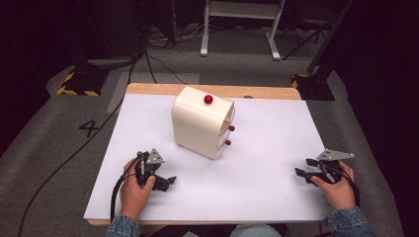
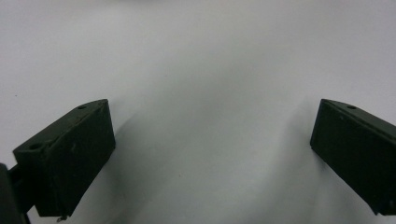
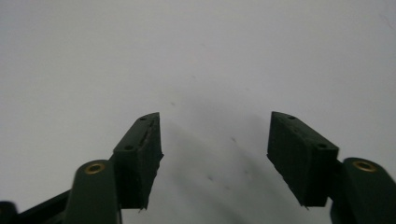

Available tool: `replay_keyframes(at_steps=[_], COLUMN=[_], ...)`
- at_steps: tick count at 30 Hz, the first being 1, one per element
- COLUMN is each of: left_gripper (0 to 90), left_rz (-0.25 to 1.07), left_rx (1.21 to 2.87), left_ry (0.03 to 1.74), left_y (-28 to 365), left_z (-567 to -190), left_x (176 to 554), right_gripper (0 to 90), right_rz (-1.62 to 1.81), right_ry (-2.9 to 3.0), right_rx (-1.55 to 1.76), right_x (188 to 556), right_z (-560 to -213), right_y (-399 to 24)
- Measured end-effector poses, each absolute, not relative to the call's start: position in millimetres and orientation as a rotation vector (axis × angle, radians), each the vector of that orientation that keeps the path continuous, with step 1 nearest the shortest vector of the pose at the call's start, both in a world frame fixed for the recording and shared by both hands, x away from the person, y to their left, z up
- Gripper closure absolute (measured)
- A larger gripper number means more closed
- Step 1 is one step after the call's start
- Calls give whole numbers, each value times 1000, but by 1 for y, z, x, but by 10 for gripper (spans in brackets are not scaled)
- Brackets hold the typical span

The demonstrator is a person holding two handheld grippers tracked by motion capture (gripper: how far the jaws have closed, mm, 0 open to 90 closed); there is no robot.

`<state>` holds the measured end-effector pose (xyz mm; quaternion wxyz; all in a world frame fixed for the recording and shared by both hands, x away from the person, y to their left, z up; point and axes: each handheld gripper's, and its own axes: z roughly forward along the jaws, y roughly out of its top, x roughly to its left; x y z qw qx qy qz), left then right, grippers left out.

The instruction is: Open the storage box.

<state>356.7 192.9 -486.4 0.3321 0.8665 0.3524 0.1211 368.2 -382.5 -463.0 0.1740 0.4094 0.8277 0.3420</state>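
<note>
cream mini drawer cabinet (image 1: 200,126) stands upright mid surface (image 1: 267,168), ahead of and between both sets of fingers, well apart from each. red knob (image 1: 208,99) on top, two smaller red drawer knobs (image 1: 230,135) on the face turned toward the right gripper's side. looks like rigid plastic or painted wood, smooth rounded shell, likely light and slippery on the curved corners; probably slides or tips if pushed high. best hold by my read: pinch a drawer knob to pull, other gripper bracing the flat side wall low down. knobs are small, easy to slip off.

left gripper (image 1: 165,180) fingers released, spread wide over bare white surface, nothing between. right gripper (image 1: 305,167) fingers also released, narrower gap, empty, low over the surface.
</note>
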Motion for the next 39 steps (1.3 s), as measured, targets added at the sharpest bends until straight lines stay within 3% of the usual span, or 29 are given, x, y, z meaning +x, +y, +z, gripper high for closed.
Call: replay_keyframes(at_steps=[11,19,39], left_gripper=[0,0,0], left_rz=[310,312,315], left_rx=[2264,2265,2268], left_ry=[925,923,924], left_y=[193,193,193], left_z=[-486,-486,-486], left_x=[357,357,357], right_gripper=[468,464,557], right_rz=[1171,1302,1295], right_ry=[2394,2425,2564], right_rx=[947,848,662], right_x=[369,391,448], right_z=[-420,-398,-422], right_y=[-336,-302,-215])
